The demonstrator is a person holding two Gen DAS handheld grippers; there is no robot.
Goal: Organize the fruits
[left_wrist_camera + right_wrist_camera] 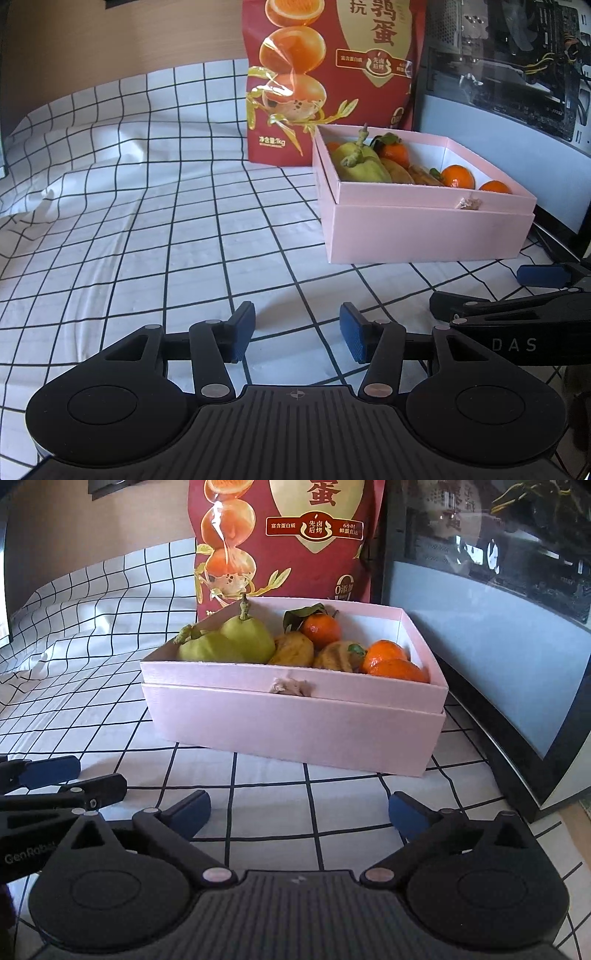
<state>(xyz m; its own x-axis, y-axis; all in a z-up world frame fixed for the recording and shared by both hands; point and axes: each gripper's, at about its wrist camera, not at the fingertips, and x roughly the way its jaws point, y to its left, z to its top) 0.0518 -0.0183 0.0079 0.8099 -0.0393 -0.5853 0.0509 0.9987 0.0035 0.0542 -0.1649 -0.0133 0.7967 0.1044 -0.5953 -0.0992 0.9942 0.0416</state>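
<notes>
A pink box [295, 720] stands on the checked tablecloth and holds two green pears [229, 642], two brownish-yellow fruits [293, 650] and three oranges [388, 657]. It also shows in the left wrist view [424, 232], to the right and ahead. My left gripper [297, 332] is open and empty, low over the cloth, left of the box. My right gripper [299, 812] is open and empty, in front of the box's near wall. Each gripper shows at the edge of the other's view.
A tall red snack bag [328, 74] stands behind the box. A glass-sided computer case [498, 627] stands right of the box, close to it. The white checked cloth [147, 221] stretches left, with wrinkles near the far left edge.
</notes>
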